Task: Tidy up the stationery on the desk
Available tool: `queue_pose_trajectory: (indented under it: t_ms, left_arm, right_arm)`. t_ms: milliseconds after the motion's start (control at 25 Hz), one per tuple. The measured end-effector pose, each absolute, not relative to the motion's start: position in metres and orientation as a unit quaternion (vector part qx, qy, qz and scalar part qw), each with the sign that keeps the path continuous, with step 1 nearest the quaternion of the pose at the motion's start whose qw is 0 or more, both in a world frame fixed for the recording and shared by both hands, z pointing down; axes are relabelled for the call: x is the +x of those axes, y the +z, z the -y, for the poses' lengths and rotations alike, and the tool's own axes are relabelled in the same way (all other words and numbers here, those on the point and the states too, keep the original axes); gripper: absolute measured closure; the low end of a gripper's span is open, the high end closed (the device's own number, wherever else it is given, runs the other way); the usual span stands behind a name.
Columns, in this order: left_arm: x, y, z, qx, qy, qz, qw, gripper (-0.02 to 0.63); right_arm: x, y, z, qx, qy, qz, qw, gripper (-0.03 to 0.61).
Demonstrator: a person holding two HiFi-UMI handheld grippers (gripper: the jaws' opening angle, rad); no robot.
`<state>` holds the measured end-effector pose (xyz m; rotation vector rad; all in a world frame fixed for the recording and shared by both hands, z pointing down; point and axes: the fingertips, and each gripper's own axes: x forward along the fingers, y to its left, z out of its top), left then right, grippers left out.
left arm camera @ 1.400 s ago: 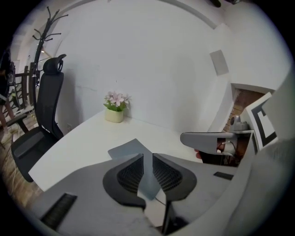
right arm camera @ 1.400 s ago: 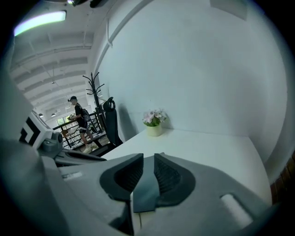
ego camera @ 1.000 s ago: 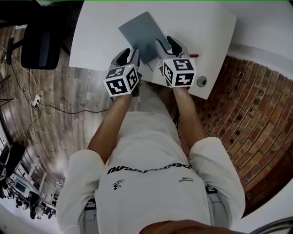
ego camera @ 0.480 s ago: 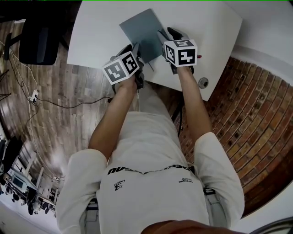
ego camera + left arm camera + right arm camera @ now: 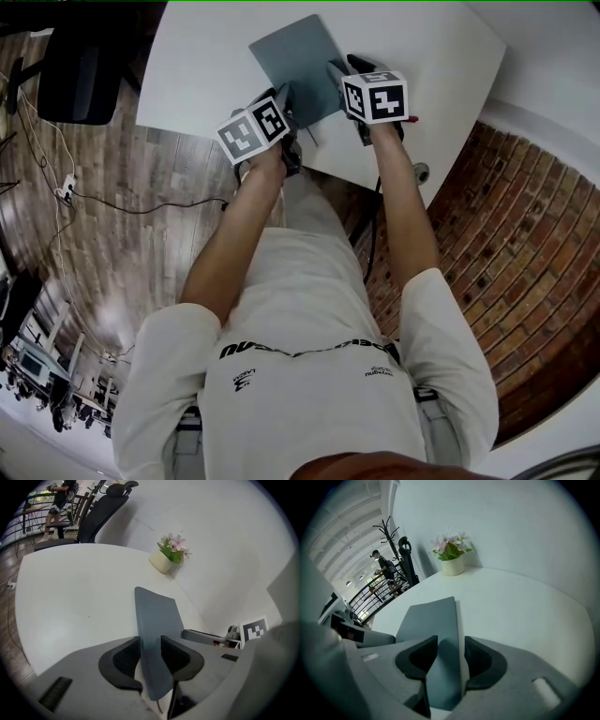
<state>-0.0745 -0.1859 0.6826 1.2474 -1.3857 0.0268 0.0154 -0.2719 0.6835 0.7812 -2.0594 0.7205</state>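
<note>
A grey-blue notebook (image 5: 298, 58) lies over the near part of the white desk (image 5: 202, 70), gripped at its near edge by both grippers. My left gripper (image 5: 284, 101) is shut on its near left corner, and in the left gripper view the cover (image 5: 157, 630) passes between the two black pads. My right gripper (image 5: 337, 77) is shut on the near right side; the notebook (image 5: 436, 630) fills the gap between its jaws. A red pen (image 5: 411, 119) lies on the desk, mostly hidden under the right gripper.
A small pot of pink flowers (image 5: 166, 555) stands at the desk's far side by the white wall, also seen as the pot (image 5: 452, 559). A black office chair (image 5: 70, 80) stands left of the desk. A round cable grommet (image 5: 422, 172) sits at the desk's near right corner.
Both grippers have moved forward over the desk with the notebook between them, and their marker cubes have tilted. The notebook has shifted slightly farther from the desk's near edge.
</note>
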Motion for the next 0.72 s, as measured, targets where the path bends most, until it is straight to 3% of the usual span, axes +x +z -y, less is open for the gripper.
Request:
queue_pose_trajectory:
  t_ms: [720]
  left_arm:
    - [-0.0716,0.6923,0.1865,0.534,0.039,0.593,0.601,0.482]
  right_arm:
    - [0.0175,0.6946,0.2638,0.313,0.343,0.794,0.392,0.426]
